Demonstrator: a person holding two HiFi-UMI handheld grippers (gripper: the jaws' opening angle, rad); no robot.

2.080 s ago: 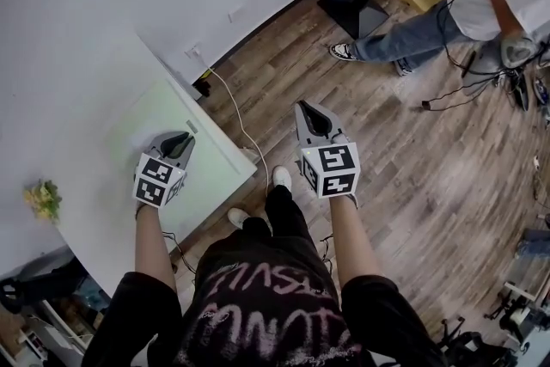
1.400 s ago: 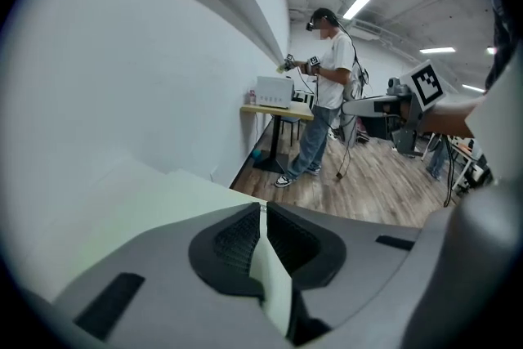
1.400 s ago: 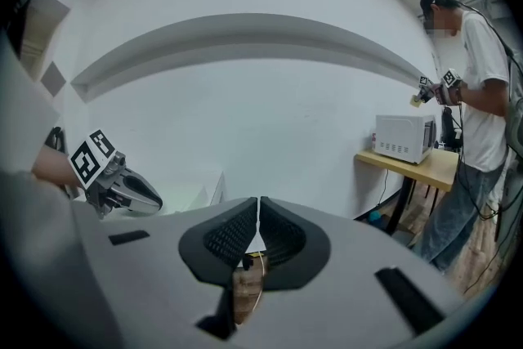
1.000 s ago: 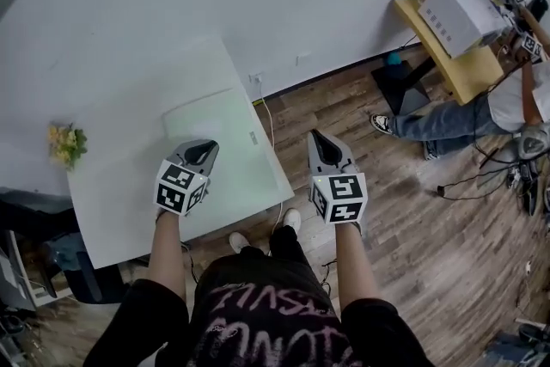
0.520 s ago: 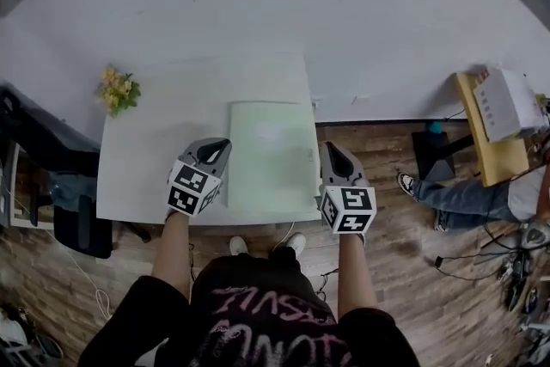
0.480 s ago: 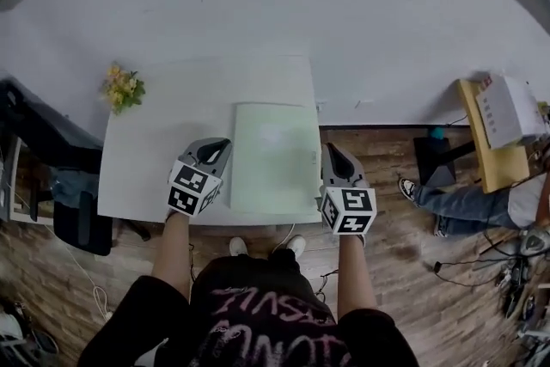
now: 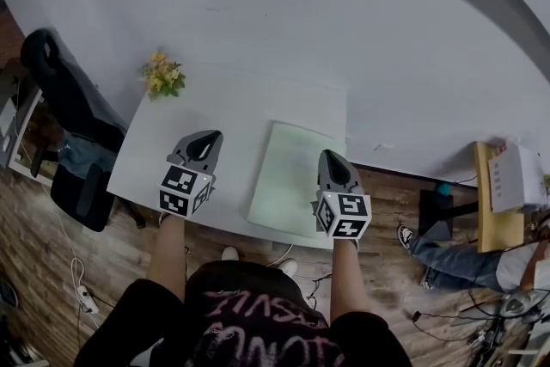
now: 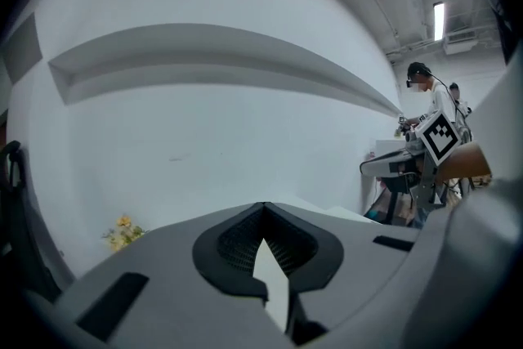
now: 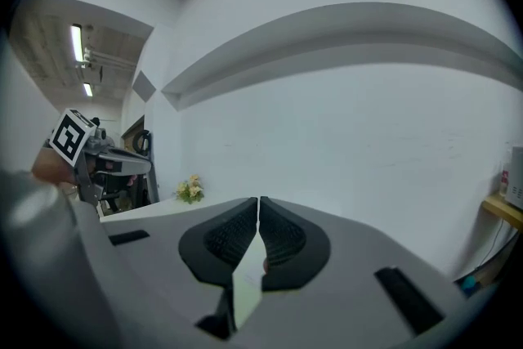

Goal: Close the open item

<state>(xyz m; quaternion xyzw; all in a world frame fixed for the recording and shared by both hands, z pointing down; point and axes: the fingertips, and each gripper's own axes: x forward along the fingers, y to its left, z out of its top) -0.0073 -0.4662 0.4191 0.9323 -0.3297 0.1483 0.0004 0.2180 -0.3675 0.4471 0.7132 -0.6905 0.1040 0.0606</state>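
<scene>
A pale green flat rectangular item (image 7: 296, 176) lies on the white table (image 7: 215, 112), towards its right end, and it looks flat with no raised part. My left gripper (image 7: 204, 139) hovers over the table just left of the item, jaws shut on nothing. My right gripper (image 7: 331, 157) hangs over the item's right near corner, also shut and empty. In the left gripper view the left gripper (image 8: 263, 204) shows its tips touching. In the right gripper view the right gripper (image 9: 258, 199) has only a thin slit between its pads.
A small bunch of yellow flowers (image 7: 161, 75) stands at the table's far left corner. A black chair (image 7: 64, 99) sits left of the table. A white wall runs behind. At the right stand a yellow side table (image 7: 507, 185) and a seated person (image 7: 455, 258) on the wooden floor.
The head view has swung from the floor onto the table, which now sits in the middle. Both grippers have come over the table's near edge beside the green item, still shut.
</scene>
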